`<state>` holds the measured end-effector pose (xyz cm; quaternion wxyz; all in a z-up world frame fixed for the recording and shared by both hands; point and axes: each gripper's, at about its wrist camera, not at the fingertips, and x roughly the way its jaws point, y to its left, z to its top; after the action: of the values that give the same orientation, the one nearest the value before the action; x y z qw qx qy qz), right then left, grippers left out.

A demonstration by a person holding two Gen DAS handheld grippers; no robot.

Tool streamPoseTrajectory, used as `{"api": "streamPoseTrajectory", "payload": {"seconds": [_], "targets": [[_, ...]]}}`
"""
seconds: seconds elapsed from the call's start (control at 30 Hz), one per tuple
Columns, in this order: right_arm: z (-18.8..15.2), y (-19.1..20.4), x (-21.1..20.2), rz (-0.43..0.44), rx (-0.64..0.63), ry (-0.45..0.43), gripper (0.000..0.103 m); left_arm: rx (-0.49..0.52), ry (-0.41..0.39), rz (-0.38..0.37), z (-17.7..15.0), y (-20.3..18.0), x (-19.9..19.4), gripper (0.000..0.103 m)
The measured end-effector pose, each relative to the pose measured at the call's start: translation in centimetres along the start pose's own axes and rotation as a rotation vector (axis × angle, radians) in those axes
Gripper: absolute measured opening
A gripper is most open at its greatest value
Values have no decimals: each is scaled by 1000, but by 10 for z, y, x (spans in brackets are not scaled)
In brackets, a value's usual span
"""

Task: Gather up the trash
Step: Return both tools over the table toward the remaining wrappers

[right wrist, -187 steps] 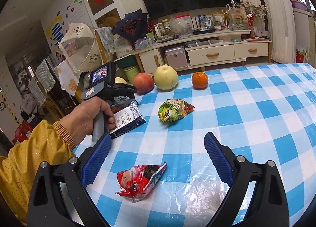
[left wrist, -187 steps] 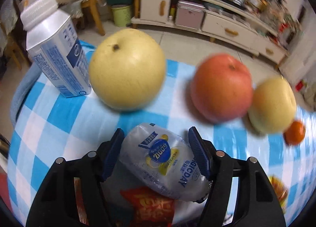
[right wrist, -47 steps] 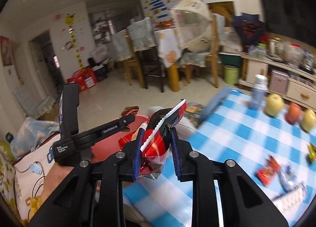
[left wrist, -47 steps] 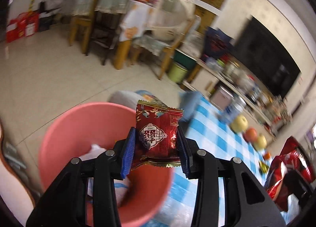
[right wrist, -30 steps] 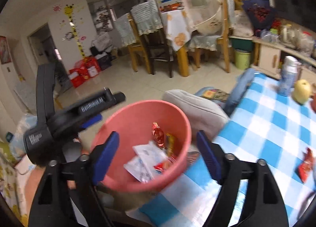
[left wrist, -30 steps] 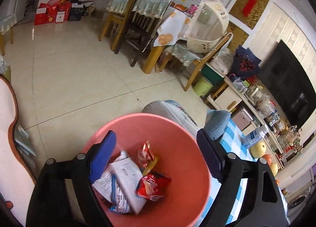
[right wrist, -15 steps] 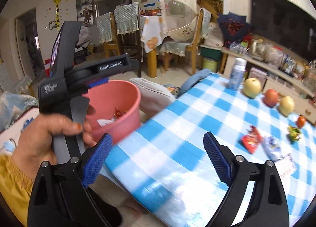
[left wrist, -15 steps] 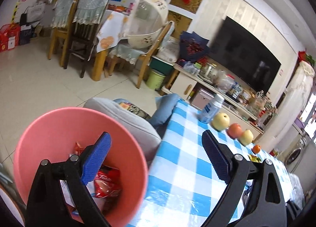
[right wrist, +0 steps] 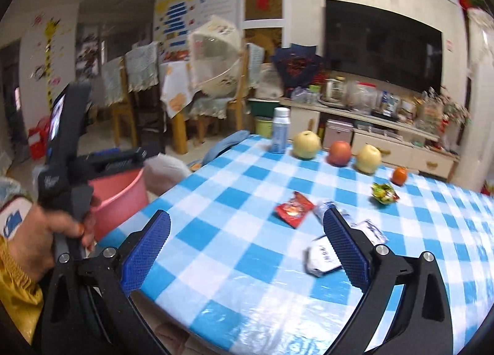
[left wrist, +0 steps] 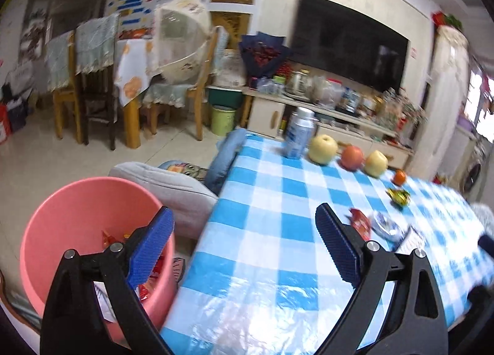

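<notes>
Both grippers are open and empty. My left gripper point(left wrist: 244, 244) hangs over the near left edge of the blue checked table point(left wrist: 278, 200), beside the pink bin point(left wrist: 71, 210), which holds several wrappers. My right gripper point(right wrist: 247, 244) is over the table's near edge. On the table lie a red wrapper point(right wrist: 293, 206), a clear plastic pack point(right wrist: 322, 208), a white packet point(right wrist: 322, 256) and a green-yellow wrapper point(right wrist: 384, 193). The red wrapper point(left wrist: 359, 220) and green-yellow wrapper point(left wrist: 399, 196) also show in the left wrist view. The pink bin point(right wrist: 119, 197) shows at left in the right wrist view.
Two yellow pears point(right wrist: 305, 145), a red apple point(right wrist: 339, 152), an orange point(right wrist: 399, 176) and a white-blue bottle point(right wrist: 280, 134) stand along the table's far edge. A grey cushion point(left wrist: 173, 182) lies between bin and table. Chairs and a TV cabinet point(right wrist: 386, 139) stand behind.
Both grippers let their red wrappers fall into the pink bin and opened. Since then both have swung right, from the bin toward the table.
</notes>
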<state>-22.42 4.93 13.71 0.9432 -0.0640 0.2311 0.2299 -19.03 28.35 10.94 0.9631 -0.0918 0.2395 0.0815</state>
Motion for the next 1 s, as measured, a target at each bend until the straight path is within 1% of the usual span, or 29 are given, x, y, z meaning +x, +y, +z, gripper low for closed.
{"api": "streamPoseTrajectory", "payload": {"seconds": [0.1, 0.2, 0.3, 0.37, 0.43, 0.5, 0.57, 0.7, 0.87, 1.0], "targets": [[-7, -13, -3, -27, -6, 8, 98, 61, 27, 12, -10, -18, -1, 93], [-13, -20, -3, -33, 4, 23, 98, 118, 20, 23, -21, -35, -6, 93], [-19, -26, -2, -42, 7, 43, 98, 158, 56, 9, -30, -52, -8, 93], [-23, -31, 0, -51, 11, 65, 98, 179, 47, 0, -33, -61, -13, 93], [-26, -38, 2, -59, 29, 83, 98, 189, 56, -11, -38, -70, -17, 93], [-29, -45, 2, -64, 42, 91, 98, 221, 75, -20, -43, -81, -18, 93], [-31, -52, 1, -91, 45, 92, 98, 261, 84, -24, -46, -93, -21, 93], [-35, -68, 0, -112, 64, 89, 98, 315, 78, -55, -47, -115, -29, 93], [-39, -88, 0, -135, 112, 106, 98, 373, 57, -104, -44, -141, -39, 93], [-43, -104, 1, -145, 138, 115, 98, 404, 65, -141, -43, -159, -40, 93]]}}
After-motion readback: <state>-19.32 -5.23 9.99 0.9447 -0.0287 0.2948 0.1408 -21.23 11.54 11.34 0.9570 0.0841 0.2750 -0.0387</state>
